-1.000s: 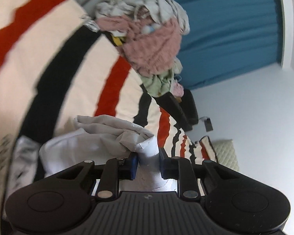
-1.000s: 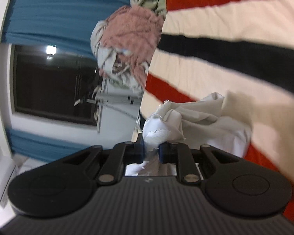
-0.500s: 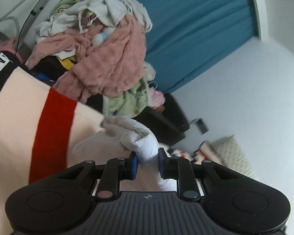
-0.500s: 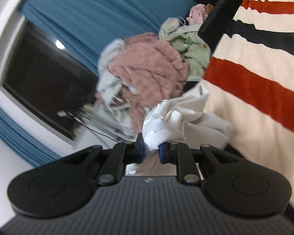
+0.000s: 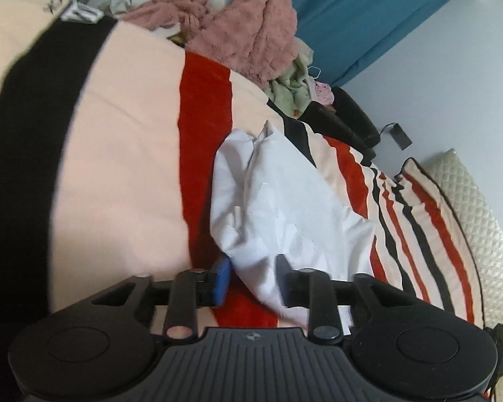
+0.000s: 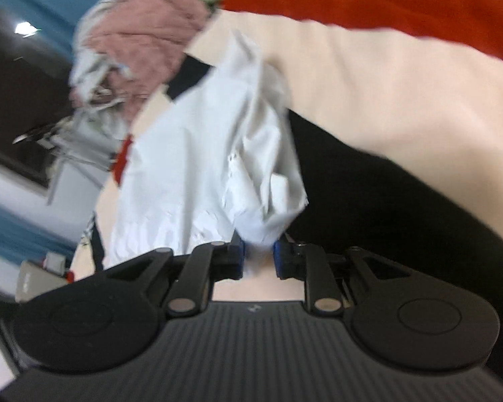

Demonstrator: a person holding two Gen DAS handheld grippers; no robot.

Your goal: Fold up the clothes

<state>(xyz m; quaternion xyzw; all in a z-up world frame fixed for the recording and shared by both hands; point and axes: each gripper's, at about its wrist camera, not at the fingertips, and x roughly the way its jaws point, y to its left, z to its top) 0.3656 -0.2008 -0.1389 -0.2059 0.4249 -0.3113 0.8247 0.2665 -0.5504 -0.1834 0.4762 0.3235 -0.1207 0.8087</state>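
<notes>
A white garment (image 5: 285,201) lies crumpled on the striped bed cover (image 5: 117,167). My left gripper (image 5: 253,278) sits low over its near edge. Its jaws are opening, and the cloth lies loose between the spread blue pads (image 5: 223,278). In the right wrist view the same white garment (image 6: 201,167) stretches away over the cover (image 6: 385,83). My right gripper (image 6: 258,254) has a bunched corner of it between its pads. These jaws are starting to open, and the cloth still fills the narrow gap.
A heap of unfolded clothes with a pink fluffy piece (image 5: 244,26) (image 6: 144,43) sits at the far end of the bed. A blue curtain (image 5: 369,10) hangs behind it. A black chair (image 5: 345,117) and a quilted pillow (image 5: 479,217) lie to the right.
Both grippers have come down toward the bed with the white garment, which now rests on the cover. The left jaws have spread apart off the cloth. The right jaws have widened slightly.
</notes>
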